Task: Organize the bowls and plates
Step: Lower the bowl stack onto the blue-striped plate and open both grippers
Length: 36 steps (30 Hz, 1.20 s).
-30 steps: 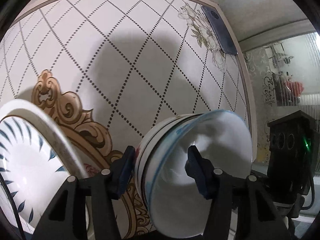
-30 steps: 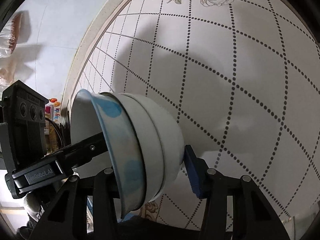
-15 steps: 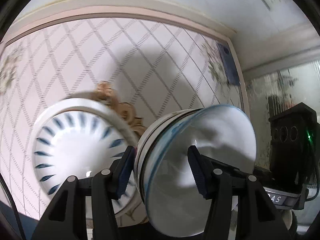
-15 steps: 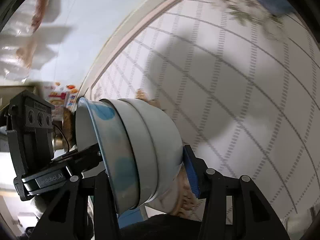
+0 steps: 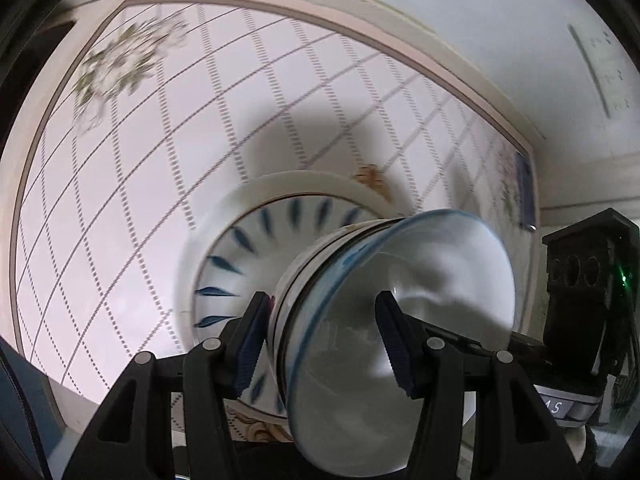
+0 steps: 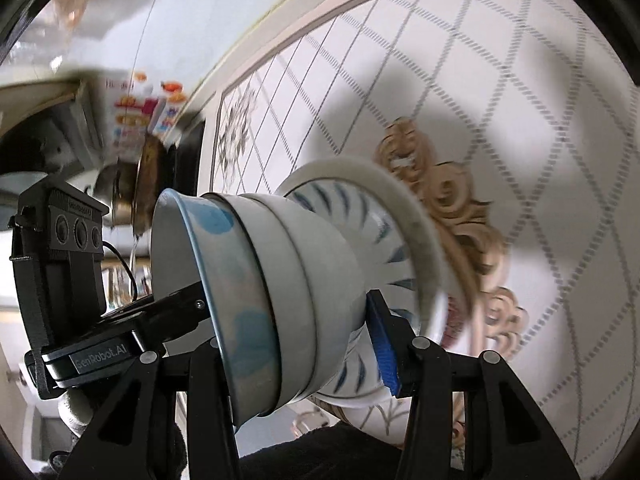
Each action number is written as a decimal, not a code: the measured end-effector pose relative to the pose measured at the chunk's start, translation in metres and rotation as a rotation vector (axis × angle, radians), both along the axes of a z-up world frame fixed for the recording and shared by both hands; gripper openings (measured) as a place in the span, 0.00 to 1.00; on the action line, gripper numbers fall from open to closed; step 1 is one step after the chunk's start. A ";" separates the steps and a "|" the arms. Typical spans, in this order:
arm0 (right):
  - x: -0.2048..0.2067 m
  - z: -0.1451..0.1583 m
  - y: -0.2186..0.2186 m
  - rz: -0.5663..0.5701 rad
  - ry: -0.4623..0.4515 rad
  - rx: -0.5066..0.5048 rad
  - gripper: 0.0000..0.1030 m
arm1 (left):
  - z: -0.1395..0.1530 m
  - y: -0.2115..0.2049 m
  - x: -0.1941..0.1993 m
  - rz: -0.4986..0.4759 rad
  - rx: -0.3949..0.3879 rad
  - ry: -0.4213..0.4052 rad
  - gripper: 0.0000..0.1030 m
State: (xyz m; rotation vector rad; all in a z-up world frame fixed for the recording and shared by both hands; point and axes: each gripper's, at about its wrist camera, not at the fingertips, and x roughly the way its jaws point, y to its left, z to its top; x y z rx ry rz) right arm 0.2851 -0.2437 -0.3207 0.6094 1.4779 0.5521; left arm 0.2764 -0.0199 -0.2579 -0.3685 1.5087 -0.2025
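Left claw (image 5: 326, 340) and right claw (image 6: 294, 344) gripping three nested bowls (image 6: 280, 300), one plate (image 5: 240, 220) behind

Both views have swung across the tabletop (image 5: 120, 220): the blue-leaf plate (image 5: 240, 248), a second ago only a sliver at the left view's edge and absent from the right view, now lies directly behind the stack of bowls (image 6: 288, 280). A shelf clutter (image 6: 136, 112) has entered the right view's left side, and the scene has blurred.

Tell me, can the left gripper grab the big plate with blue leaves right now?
Probably not. The left gripper is already clamped on the stack of bowls, which it shares with the right gripper. The stack also sits between it and the plate.
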 end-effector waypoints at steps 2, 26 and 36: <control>0.002 -0.006 0.012 0.025 0.009 -0.001 0.48 | -0.006 0.007 -0.002 0.022 -0.002 0.008 0.50; 0.008 -0.036 0.035 0.036 0.033 -0.032 0.48 | -0.025 0.012 0.001 0.015 0.030 0.021 0.48; 0.006 -0.033 0.034 0.015 0.034 -0.051 0.47 | -0.024 0.010 -0.001 -0.020 0.085 0.001 0.48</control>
